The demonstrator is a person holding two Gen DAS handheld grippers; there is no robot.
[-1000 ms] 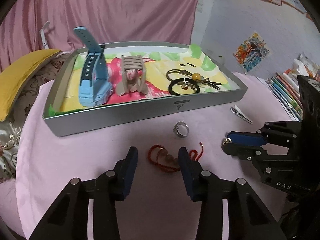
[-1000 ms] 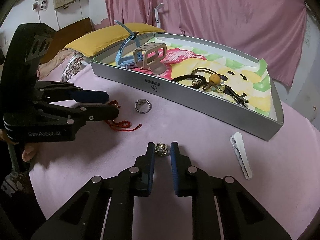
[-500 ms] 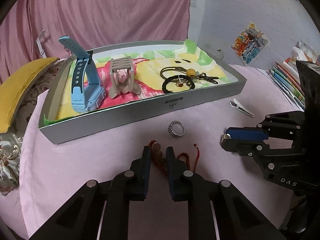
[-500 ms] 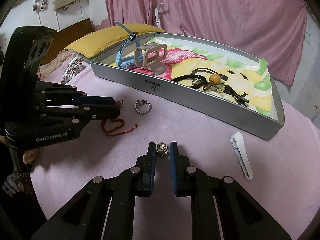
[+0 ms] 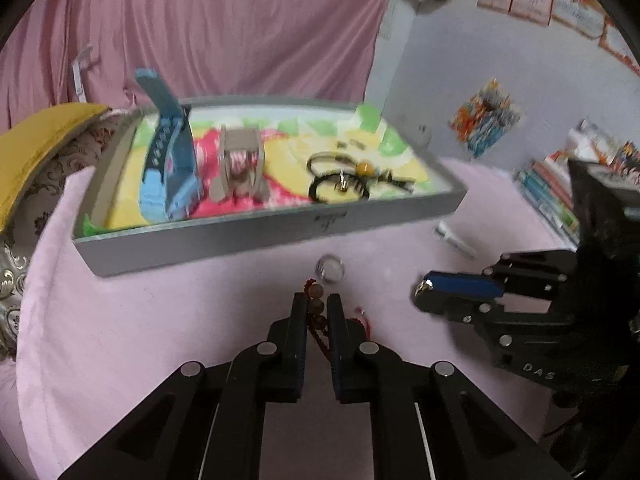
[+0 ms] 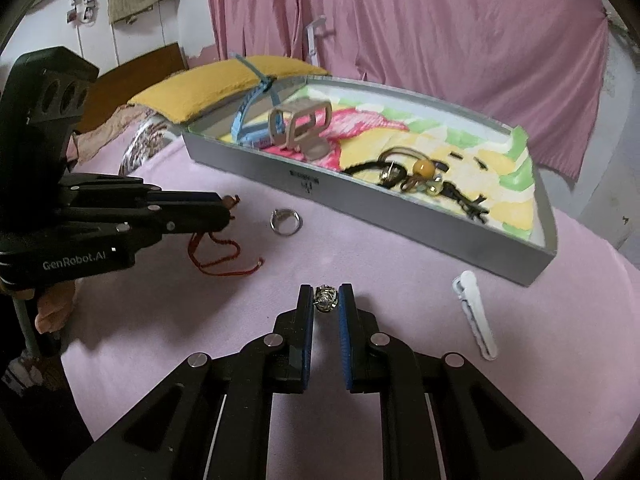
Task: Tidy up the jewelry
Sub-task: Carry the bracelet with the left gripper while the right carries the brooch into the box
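My left gripper (image 5: 318,305) has its jaws closing tight on the red beaded bracelet (image 5: 316,293), and the pads press on the beads. In the right wrist view the bracelet's cord (image 6: 224,258) trails from the left gripper (image 6: 231,206) onto the pink cloth. My right gripper (image 6: 326,300) is shut on a small gold-and-silver ornament (image 6: 325,298), just above the cloth. A silver ring (image 6: 286,221) lies loose between both grippers and the grey tray (image 6: 400,210). The same ring (image 5: 331,268) shows just ahead of my left fingertips.
The tray (image 5: 240,236) holds a blue watch strap (image 5: 168,168), a beige claw clip (image 5: 240,160) and black hair ties with an amber bead (image 5: 344,184). A white hair clip (image 6: 476,316) lies on the cloth to the right. A yellow cushion (image 6: 224,80) sits behind.
The left jaws went from wide open around the bracelet to shut on its beads, and the cord was dragged a little. The right gripper stayed put, shut on the ornament.
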